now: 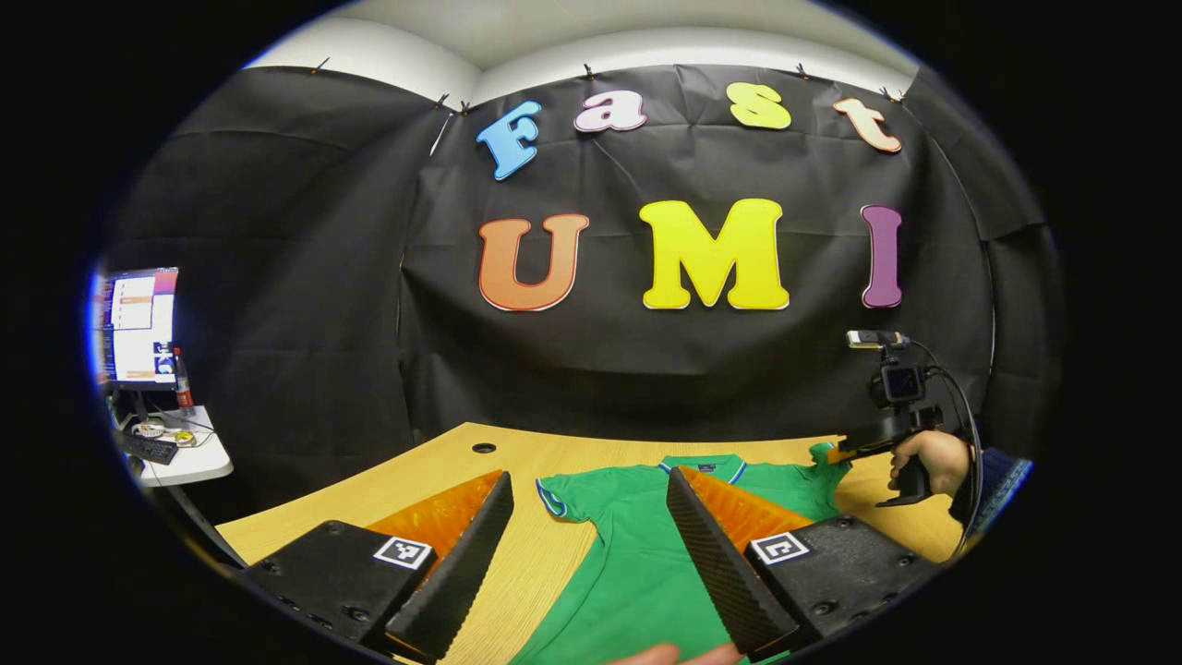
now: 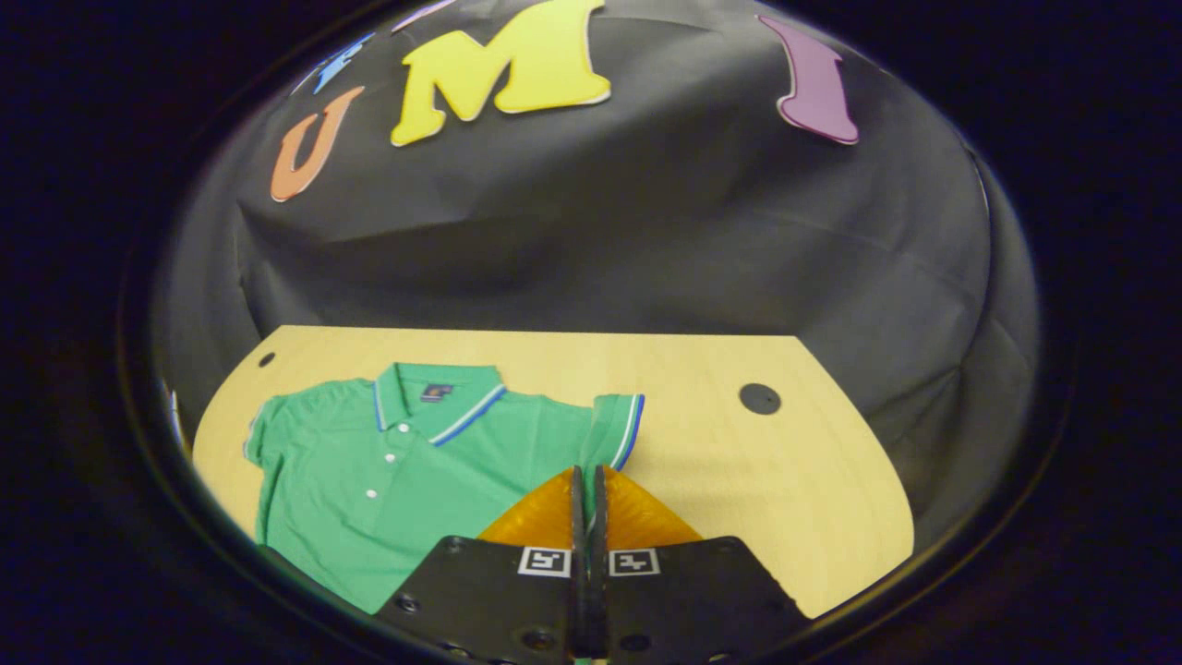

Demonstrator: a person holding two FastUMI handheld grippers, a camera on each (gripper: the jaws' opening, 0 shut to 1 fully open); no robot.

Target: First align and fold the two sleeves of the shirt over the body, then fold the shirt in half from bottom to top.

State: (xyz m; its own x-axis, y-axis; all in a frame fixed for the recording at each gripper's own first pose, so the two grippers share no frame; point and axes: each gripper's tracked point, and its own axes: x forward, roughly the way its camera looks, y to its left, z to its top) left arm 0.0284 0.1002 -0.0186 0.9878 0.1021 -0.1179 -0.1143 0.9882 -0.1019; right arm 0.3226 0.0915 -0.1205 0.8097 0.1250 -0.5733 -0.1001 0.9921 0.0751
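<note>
A green polo shirt with a striped collar lies face up on the wooden table. My left gripper hovers open above the shirt's left side, with one sleeve between its spread fingers and nothing held. My right gripper is shut, its tips pinching the edge of the other sleeve, which stands slightly raised. In the left gripper view the right gripper appears at the far right, held by a hand, its tip at that sleeve. The shirt has its buttons showing.
A monitor, a bottle and small items stand on a white side table at the far left. The wooden table has round cable holes. Bare wood lies to the right of the shirt.
</note>
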